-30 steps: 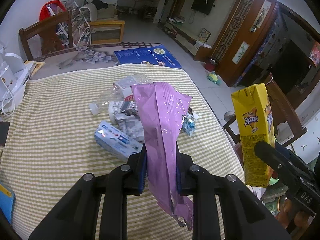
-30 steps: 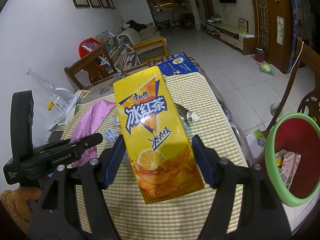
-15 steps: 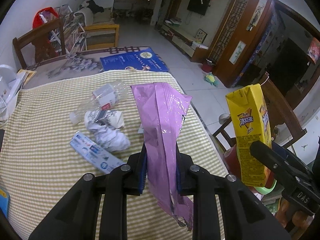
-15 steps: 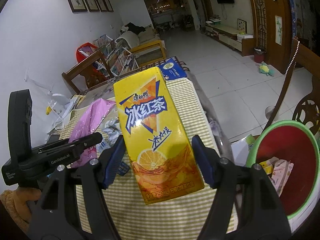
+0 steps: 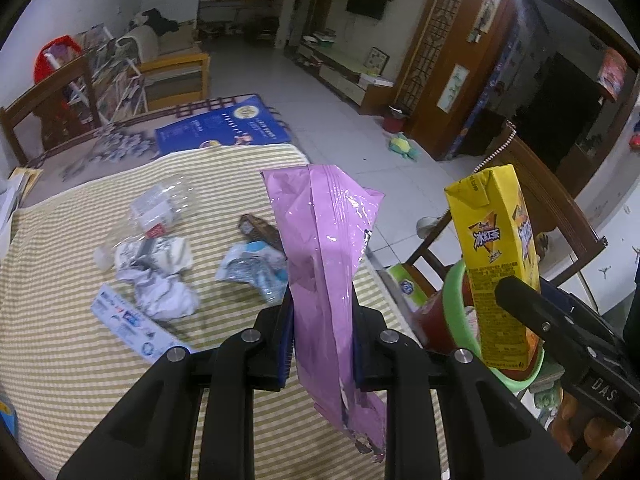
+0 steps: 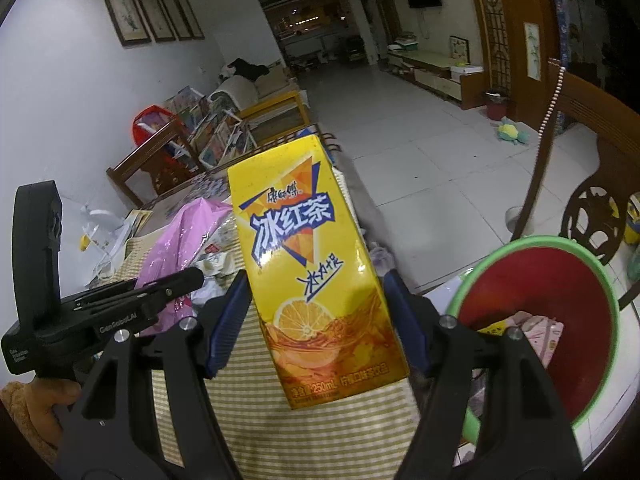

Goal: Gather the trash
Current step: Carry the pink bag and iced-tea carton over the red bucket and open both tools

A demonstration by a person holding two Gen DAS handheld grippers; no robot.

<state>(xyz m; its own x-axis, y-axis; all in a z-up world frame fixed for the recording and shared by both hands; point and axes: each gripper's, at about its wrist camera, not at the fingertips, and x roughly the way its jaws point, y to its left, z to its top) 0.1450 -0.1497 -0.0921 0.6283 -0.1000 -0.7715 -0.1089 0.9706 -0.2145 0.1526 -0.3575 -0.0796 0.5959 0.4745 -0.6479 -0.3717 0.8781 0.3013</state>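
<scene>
left wrist view: my left tool is pinching a purple plastic bag at the centre of the frame, the bag standing up between the blue pads and its torn lower end hanging below them. behind it, on the striped tabletop, the rest of the trash lies in the left half of the frame: a clear plastic bottle, crumpled white paper touching it, a flat blue and white packet just beside the paper, a crumpled blue and white wrapper near the bag, and a dark brown wrapper behind that. at the right of the frame my right tool holds a yellow tea carton upright in front of a red bin with a green rim, which sits past the right edge of the tabletop.

right wrist view shows my right tool closed on the yellow tea carton, which fills the centre and leans a little to the left at the top. the red bin is at the lower right, with some pink and yellow packaging inside. my left tool comes in from the left edge with the purple plastic bag in it.
</scene>
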